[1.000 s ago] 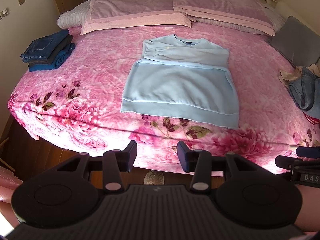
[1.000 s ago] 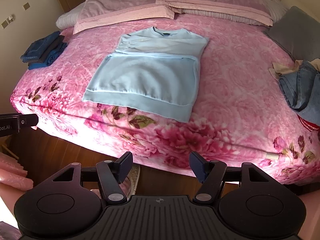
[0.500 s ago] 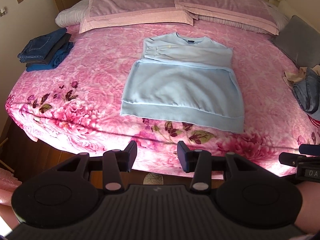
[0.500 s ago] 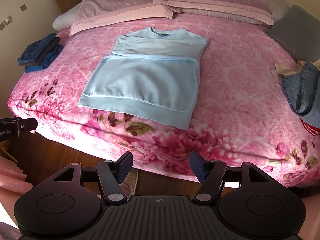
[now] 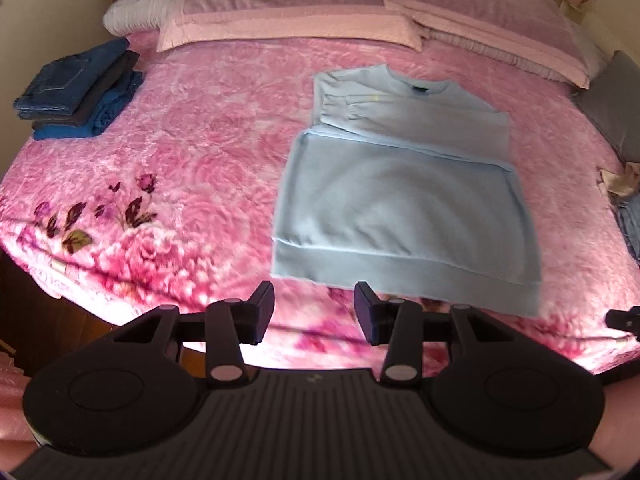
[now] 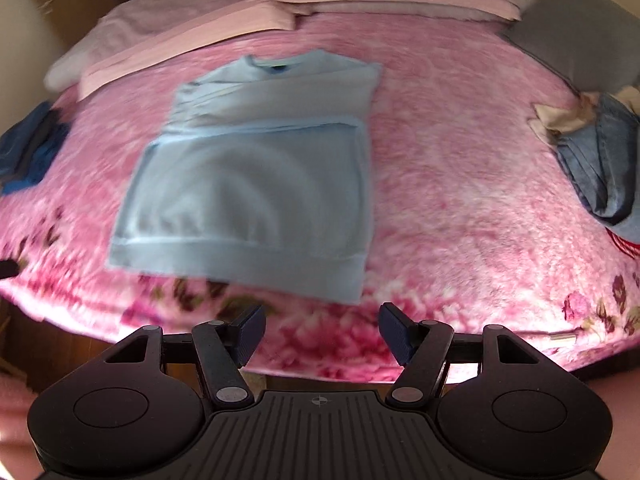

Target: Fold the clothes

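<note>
The light blue sweatshirt (image 5: pixel 404 200) lies flat on the bed (image 5: pixel 208 152), sleeves folded in across the chest, its hem near the front edge of the mattress. Your risk here is the slippery plush blanket (image 6: pixel 460 184): if you pinch only the top layer at the hem, the sleeves may slide out, or the blanket may come up too. Your left gripper (image 5: pixel 315 312) and right gripper (image 6: pixel 322 334) both hang before the bed edge, jaws wide apart, holding and touching nothing.
</note>
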